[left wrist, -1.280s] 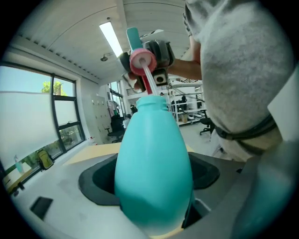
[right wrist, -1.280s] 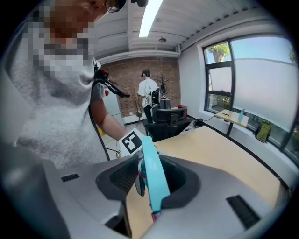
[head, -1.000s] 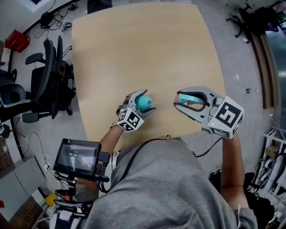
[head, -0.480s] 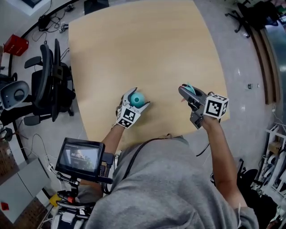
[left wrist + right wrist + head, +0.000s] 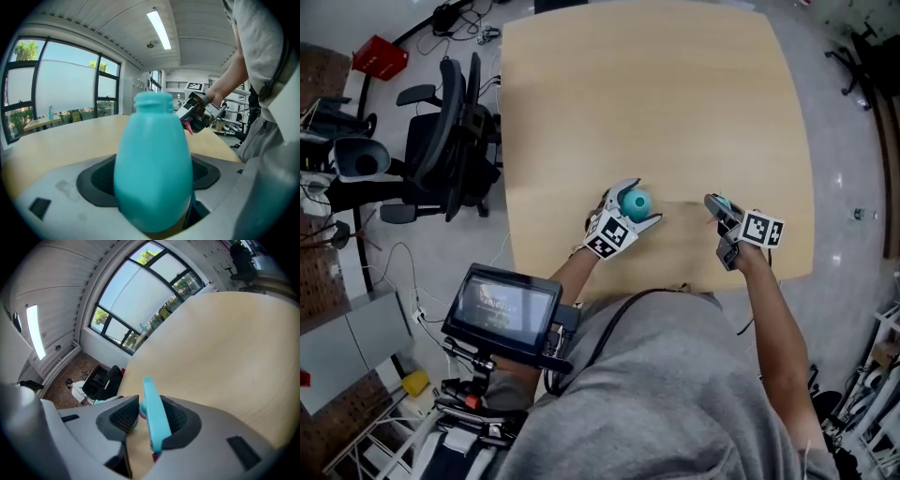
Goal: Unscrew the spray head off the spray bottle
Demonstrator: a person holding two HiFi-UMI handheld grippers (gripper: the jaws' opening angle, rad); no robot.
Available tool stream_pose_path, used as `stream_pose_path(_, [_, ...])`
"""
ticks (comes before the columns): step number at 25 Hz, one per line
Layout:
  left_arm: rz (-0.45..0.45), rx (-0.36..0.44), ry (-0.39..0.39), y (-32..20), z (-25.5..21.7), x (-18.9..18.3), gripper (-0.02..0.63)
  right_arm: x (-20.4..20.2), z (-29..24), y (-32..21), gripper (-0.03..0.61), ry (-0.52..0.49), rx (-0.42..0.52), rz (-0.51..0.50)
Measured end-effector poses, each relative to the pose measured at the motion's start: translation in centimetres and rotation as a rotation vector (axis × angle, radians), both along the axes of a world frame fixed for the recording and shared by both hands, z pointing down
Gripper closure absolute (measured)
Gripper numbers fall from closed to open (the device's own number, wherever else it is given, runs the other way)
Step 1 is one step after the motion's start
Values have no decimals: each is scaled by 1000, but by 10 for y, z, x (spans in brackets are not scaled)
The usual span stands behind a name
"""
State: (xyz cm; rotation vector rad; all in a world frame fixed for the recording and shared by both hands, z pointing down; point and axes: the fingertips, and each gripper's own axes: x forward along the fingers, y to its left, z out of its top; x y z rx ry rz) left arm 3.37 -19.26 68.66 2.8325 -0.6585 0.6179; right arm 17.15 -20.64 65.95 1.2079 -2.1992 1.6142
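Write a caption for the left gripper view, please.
The left gripper clamps the teal spray bottle, its neck bare; beyond, the right gripper carries the spray head.

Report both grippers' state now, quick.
Left gripper: shut on the teal spray bottle.
Right gripper: shut on the detached spray head.

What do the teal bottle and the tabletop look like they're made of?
The bottle looks like plastic: opaque teal, smooth, soft sheen, moulded neck rim. The tabletop looks like light wood or wood-look laminate: even pale tan, matte; which one isn't clear.
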Motion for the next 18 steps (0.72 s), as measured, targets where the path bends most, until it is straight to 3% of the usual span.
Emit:
stream_pose_path(7, [4,-59,70,-4,-9,0,212,-24,32,1,439,23,-46,-97])
stream_pose_path(14, [-10,-61,76,12,-30,-26,212,-35,21,14,439,37,-45,-92])
stream_pose_path(18, [-20,-44,93,22,-49,-35,212,-12,13,17,426,114,-10,-56])
